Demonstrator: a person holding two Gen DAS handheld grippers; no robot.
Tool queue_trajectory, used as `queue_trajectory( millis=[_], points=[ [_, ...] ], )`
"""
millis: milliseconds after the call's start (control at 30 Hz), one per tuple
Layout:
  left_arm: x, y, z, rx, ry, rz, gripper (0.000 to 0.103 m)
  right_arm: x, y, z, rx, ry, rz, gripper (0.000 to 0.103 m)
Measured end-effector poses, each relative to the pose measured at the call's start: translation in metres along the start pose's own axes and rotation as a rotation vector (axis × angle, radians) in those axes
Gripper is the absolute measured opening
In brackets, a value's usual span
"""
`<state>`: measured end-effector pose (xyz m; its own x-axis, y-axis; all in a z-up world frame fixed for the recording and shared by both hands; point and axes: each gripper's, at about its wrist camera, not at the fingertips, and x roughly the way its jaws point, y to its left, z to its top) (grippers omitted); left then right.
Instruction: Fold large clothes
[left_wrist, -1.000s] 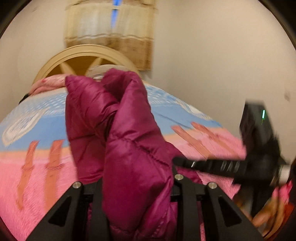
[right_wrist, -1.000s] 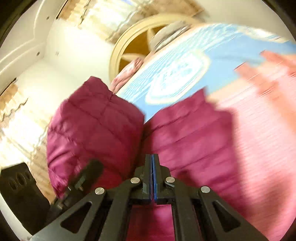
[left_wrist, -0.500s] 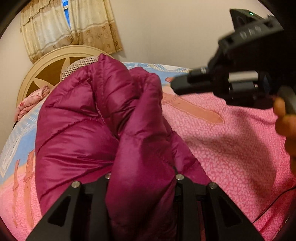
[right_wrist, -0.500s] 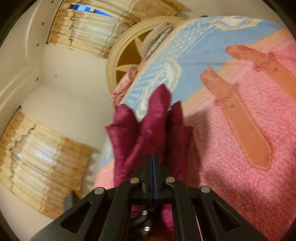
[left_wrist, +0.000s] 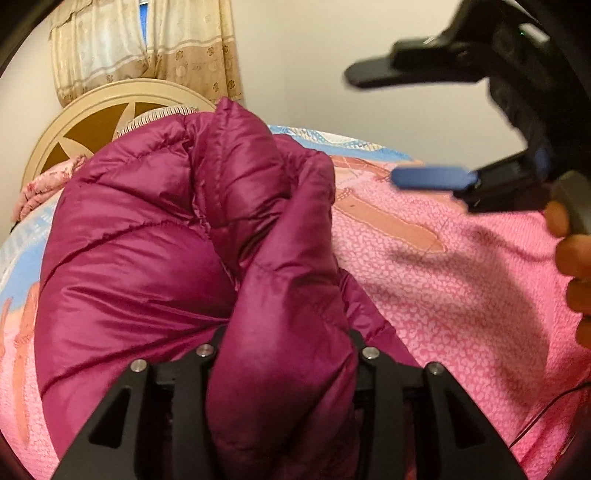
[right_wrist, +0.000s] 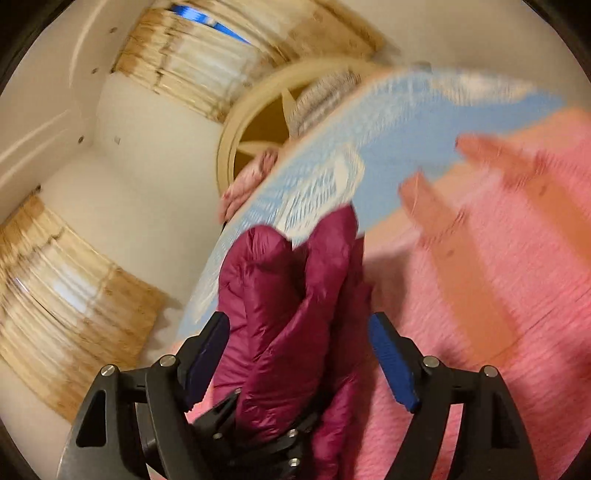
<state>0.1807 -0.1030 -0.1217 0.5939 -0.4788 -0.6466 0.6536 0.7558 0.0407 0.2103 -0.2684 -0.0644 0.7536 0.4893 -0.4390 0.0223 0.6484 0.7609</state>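
Bunching up over the left gripper (left_wrist: 284, 354), the magenta puffer jacket (left_wrist: 177, 236) hides that gripper's fingertips entirely, so pad contact can't be read directly in the left wrist view; a thick fold of the jacket sits between its fingers, which are spreading apart but look to be gripping that fold still. Jacket is a crumpled mound on the bed (left_wrist: 461, 280), lying on the pink-patterned bedspread, with its lower part cut off by the bottom of the frame. In the right wrist view the right gripper (right_wrist: 299, 350) has its fingers (right_wrist: 393, 365) spread wide and opening, blue pads clear on both sides of a jacket fold that stands between them without being pressed; released. Below that, part of the left gripper's black frame shows under the jacket, mostly covered. That view is motion-blurred, so the bedspread's blue section and its print can't be made out. From the left wrist view the right gripper appears top right, partly cropped by the frame edge, with a person's hand (left_wrist: 572, 266) on it, only fingers visible. Round cream headboard (left_wrist: 110, 118) and beige curtains (left_wrist: 147, 48) behind, headboard half hidden by the jacket. No containers in view.
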Motion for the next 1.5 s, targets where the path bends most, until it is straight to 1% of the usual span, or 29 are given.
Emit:
queue_trajectory(
  millis=[33, 100, 133, 233, 300, 333, 367, 400, 433, 467, 500, 533, 567, 633, 667, 700, 733, 800, 867, 933, 1000, 1067, 1133, 1200, 1267, 1367, 1400, 1467, 1500],
  points=[
    [0.000, 0.000, 0.000, -0.004, -0.001, -0.002, 0.039, 0.007, -0.004, 0.001, 0.014, 0.015, 0.000, 0.078],
    [-0.003, -0.001, 0.000, -0.013, -0.002, -0.002, 0.039, 0.024, 0.000, 0.006, 0.007, 0.070, 0.019, 0.078],
    [-0.004, -0.004, -0.002, -0.020, -0.003, -0.004, 0.039, 0.039, 0.005, 0.010, -0.012, 0.112, 0.026, 0.078],
    [-0.008, -0.001, -0.003, -0.046, -0.005, -0.016, 0.039, 0.066, 0.026, 0.014, -0.072, 0.196, 0.020, 0.079],
    [-0.013, 0.001, -0.003, -0.071, -0.007, -0.036, 0.046, 0.083, 0.047, 0.016, -0.158, 0.249, -0.033, 0.079],
    [-0.016, 0.002, -0.005, -0.077, -0.007, -0.044, 0.048, 0.092, 0.058, 0.016, -0.230, 0.281, -0.085, 0.079],
    [-0.021, 0.003, -0.004, -0.082, -0.004, -0.052, 0.048, 0.100, 0.067, 0.015, -0.296, 0.294, -0.141, 0.075],
    [-0.028, 0.004, -0.004, -0.082, -0.002, -0.054, 0.050, 0.103, 0.072, 0.014, -0.339, 0.282, -0.196, 0.047],
    [-0.033, 0.006, -0.004, -0.083, 0.001, -0.058, 0.054, 0.107, 0.070, 0.016, -0.345, 0.298, -0.219, 0.031],
    [-0.041, 0.008, -0.005, -0.087, 0.008, -0.075, 0.056, 0.108, 0.066, 0.017, -0.319, 0.316, -0.209, 0.030],
    [-0.052, 0.011, -0.007, -0.088, 0.010, -0.084, 0.061, 0.107, 0.060, 0.018, -0.292, 0.319, -0.182, 0.026],
    [-0.061, 0.013, -0.009, -0.088, 0.008, -0.085, 0.068, 0.104, 0.055, 0.018, -0.285, 0.316, -0.176, 0.024],
    [-0.073, 0.016, -0.011, -0.088, 0.004, -0.087, 0.071, 0.100, 0.047, 0.018, -0.286, 0.302, -0.187, 0.023],
    [-0.099, 0.027, -0.017, -0.096, -0.013, -0.101, 0.087, 0.097, 0.031, 0.021, -0.260, 0.280, -0.196, 0.022],
    [-0.112, 0.035, -0.020, -0.108, -0.023, -0.109, 0.092, 0.095, 0.020, 0.022, -0.228, 0.277, -0.189, 0.022],
    [-0.124, 0.046, -0.021, -0.134, -0.039, -0.108, 0.100, 0.093, 0.009, 0.022, -0.204, 0.276, -0.182, 0.021],
    [-0.131, 0.055, -0.019, -0.161, -0.052, -0.098, 0.101, 0.092, -0.001, 0.020, -0.182, 0.277, -0.174, 0.021],
    [-0.139, 0.080, -0.010, -0.226, -0.080, -0.078, 0.101, 0.095, -0.017, 0.016, -0.141, 0.282, -0.162, 0.021],
    [-0.141, 0.116, 0.002, -0.326, -0.125, -0.040, 0.102, 0.092, -0.024, 0.010, -0.129, 0.275, -0.153, 0.021],
    [-0.130, 0.144, 0.015, -0.407, -0.135, -0.001, 0.102, 0.090, -0.025, 0.004, -0.142, 0.265, -0.157, 0.021],
    [-0.107, 0.163, 0.030, -0.450, -0.117, 0.045, 0.102, 0.090, -0.025, -0.003, -0.155, 0.255, -0.172, 0.021],
    [-0.083, 0.166, 0.036, -0.449, -0.081, 0.077, 0.102, 0.090, -0.025, -0.009, -0.169, 0.244, -0.189, 0.021],
    [-0.056, 0.158, 0.042, -0.454, -0.045, 0.078, 0.102, 0.089, -0.026, -0.014, -0.168, 0.231, -0.197, 0.021],
    [-0.038, 0.149, 0.042, -0.459, -0.014, 0.078, 0.102, 0.089, -0.030, -0.021, -0.137, 0.210, -0.185, 0.021],
    [-0.027, 0.140, 0.039, -0.444, 0.010, 0.090, 0.102, 0.091, -0.033, -0.029, -0.124, 0.196, -0.171, 0.021],
    [-0.019, 0.134, 0.032, -0.415, 0.037, 0.139, 0.102, 0.090, -0.036, -0.031, -0.120, 0.180, -0.153, 0.021],
    [-0.021, 0.134, 0.031, -0.414, 0.037, 0.157, 0.102, 0.088, -0.032, -0.032, -0.136, 0.167, -0.151, 0.021],
    [-0.031, 0.139, 0.032, -0.414, 0.004, 0.175, 0.102, 0.083, -0.010, -0.035, -0.260, 0.130, -0.138, 0.021],
    [-0.038, 0.139, 0.033, -0.411, -0.010, 0.188, 0.102, 0.084, 0.002, -0.037, -0.314, 0.127, -0.110, 0.020]
  ],
)
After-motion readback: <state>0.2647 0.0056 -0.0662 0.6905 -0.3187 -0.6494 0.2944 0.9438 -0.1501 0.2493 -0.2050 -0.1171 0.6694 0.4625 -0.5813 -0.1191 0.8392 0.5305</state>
